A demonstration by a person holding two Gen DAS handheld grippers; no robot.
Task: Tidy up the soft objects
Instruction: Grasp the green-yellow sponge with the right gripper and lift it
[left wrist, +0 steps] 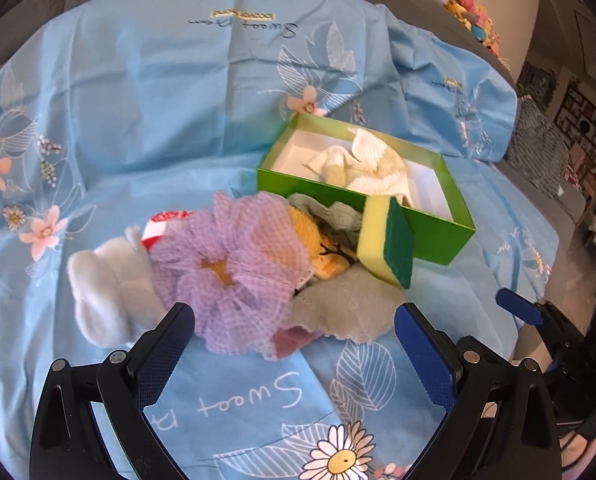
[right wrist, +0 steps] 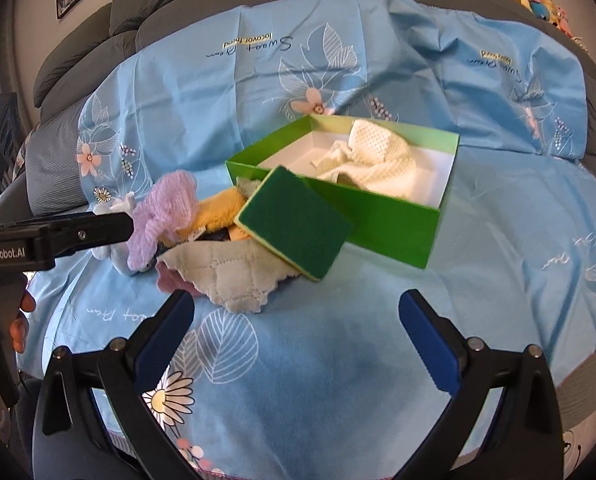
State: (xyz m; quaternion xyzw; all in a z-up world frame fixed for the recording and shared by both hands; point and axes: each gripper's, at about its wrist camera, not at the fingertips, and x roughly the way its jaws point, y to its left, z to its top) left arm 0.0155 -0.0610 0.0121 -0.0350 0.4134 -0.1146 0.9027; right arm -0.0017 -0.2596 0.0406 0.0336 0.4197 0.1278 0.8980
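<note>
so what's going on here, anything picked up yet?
A person holds a gripper in each hand over a sofa draped in a blue sheet. Both the left gripper and the right gripper are open and empty. A green box already holds a white cloth. Beside it sits a pile: a purple mesh puff, a sponge leaning on the box, a grey cloth and other soft things. Nothing is held right now.

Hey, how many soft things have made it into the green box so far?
1. Only the cream waffle cloth lies inside the green box. The sponge leans on the box's outer wall, and the rest sits piled beside it. Something small could be hidden under the cloth.
</note>
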